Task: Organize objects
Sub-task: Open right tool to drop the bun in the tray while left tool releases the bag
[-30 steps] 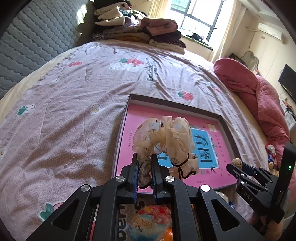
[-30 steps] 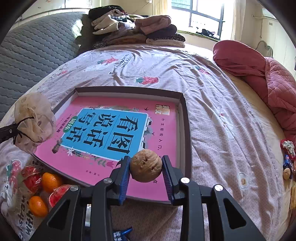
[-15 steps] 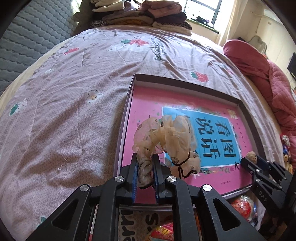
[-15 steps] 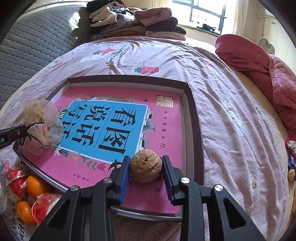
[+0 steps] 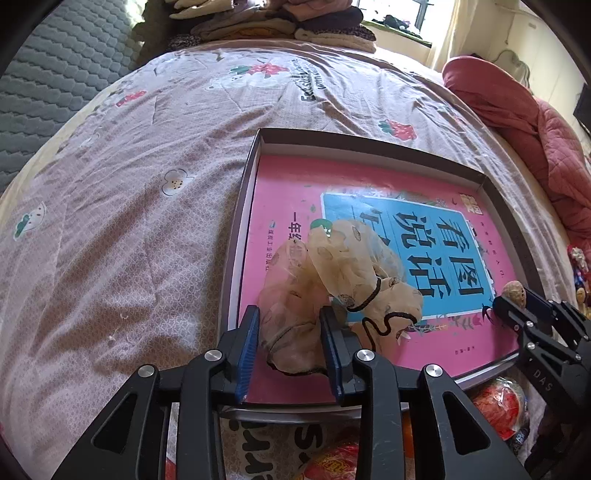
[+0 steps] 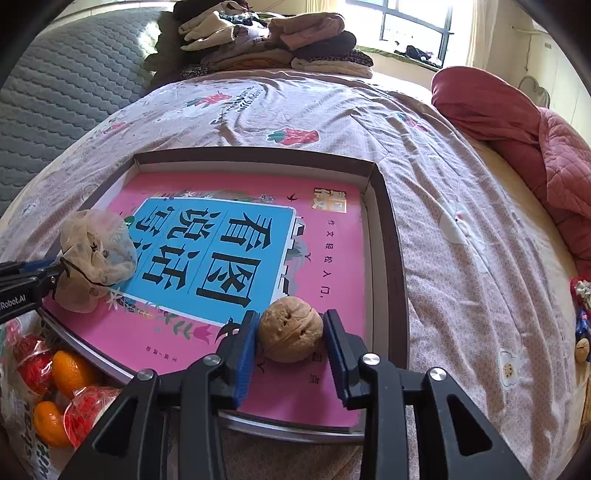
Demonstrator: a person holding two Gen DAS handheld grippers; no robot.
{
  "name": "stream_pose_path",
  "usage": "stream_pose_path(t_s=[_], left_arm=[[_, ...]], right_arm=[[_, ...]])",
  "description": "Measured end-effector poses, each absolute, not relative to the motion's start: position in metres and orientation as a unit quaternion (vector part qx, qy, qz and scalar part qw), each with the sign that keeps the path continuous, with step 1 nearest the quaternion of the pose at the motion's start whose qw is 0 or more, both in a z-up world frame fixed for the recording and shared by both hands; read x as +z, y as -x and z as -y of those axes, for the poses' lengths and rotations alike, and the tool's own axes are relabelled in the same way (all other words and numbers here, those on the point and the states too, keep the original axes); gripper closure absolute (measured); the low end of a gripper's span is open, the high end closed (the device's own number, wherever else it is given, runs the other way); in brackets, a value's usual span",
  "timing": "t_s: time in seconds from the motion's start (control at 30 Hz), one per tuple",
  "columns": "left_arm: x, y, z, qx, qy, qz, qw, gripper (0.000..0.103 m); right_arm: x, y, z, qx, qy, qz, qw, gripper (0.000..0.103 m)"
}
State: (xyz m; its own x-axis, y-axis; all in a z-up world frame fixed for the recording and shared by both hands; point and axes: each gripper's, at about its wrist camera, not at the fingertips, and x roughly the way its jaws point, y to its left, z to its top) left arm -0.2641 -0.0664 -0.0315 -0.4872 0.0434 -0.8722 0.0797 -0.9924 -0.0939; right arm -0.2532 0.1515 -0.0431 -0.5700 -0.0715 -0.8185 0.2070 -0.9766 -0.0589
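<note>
Since a second ago the left gripper [image 5: 291, 345] has spread its fingers, and the sheer beige scrunchie [image 5: 332, 280] now sits loose between them, resting on the pink book [image 5: 369, 206]. Across the book, the right gripper [image 6: 290, 341] stays clamped on the walnut [image 6: 290, 329], low over the cover. That book lies inside a shallow brown box [image 6: 388, 236] on the floral bedspread [image 5: 129, 221].

folded clothes [image 6: 273, 40] | red quilt [image 6: 524, 122] | window [image 6: 413, 26], possibly curtained
</note>
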Motion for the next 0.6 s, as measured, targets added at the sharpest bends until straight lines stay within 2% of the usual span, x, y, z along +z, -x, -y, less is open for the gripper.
stream_pose_path(t_s=[0.23,0.27,0.47,0.6], left_arm=[[-0.021,0.259,0.06,-0.869,-0.493,-0.046,0.011,0.056],[-0.02,0.259,0.06,-0.87,-0.491,-0.045,0.011,0.052],[-0.009,0.256,0.062,-0.88,-0.472,-0.051,0.005,0.044],[-0.001,0.252,0.064,-0.885,-0.463,-0.056,0.003,0.044]], right_arm=[[-0.039,0.252,-0.154,-0.888,-0.45,-0.066,0.076,0.046],[-0.039,0.252,-0.155,-0.887,-0.45,-0.065,0.075,0.045],[-0.035,0.25,-0.155,-0.889,-0.448,-0.065,0.073,0.043],[-0.03,0.248,-0.157,-0.893,-0.441,-0.061,0.072,0.042]])
